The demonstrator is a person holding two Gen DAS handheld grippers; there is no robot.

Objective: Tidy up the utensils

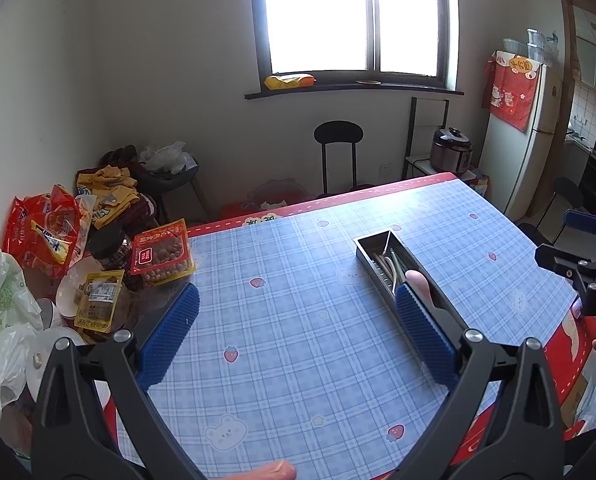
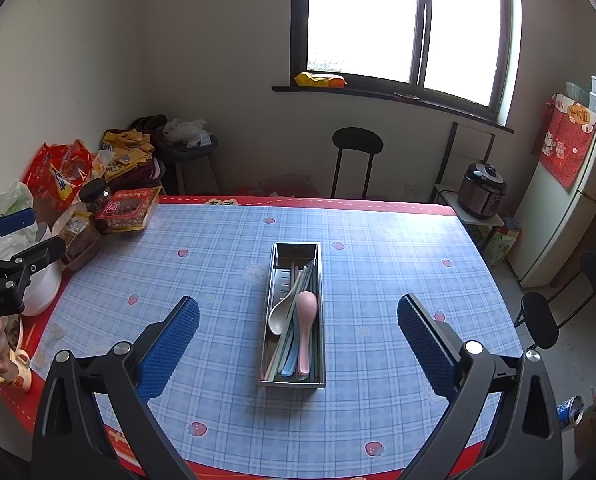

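Note:
A long metal utensil tray (image 2: 275, 280) lies on the blue checked tablecloth (image 2: 378, 280). In it lie a pink spoon (image 2: 306, 320), a white spoon (image 2: 284, 308), and several chopsticks and pastel handles. My right gripper (image 2: 298, 344) is open and empty, held above the near end of the tray. In the left wrist view the tray (image 1: 368, 244) sits to the right, partly behind my right finger pad (image 1: 422, 332). My left gripper (image 1: 294, 332) is open and empty over bare cloth left of the tray.
Snack bags, a jar and plastic bags (image 1: 58, 240) crowd the table's left edge, with a white bowl (image 2: 44, 284) and a mug (image 2: 20, 372). Black chairs (image 2: 356, 160), a rice cooker (image 2: 482, 192) and a fridge (image 2: 570, 200) stand around the table.

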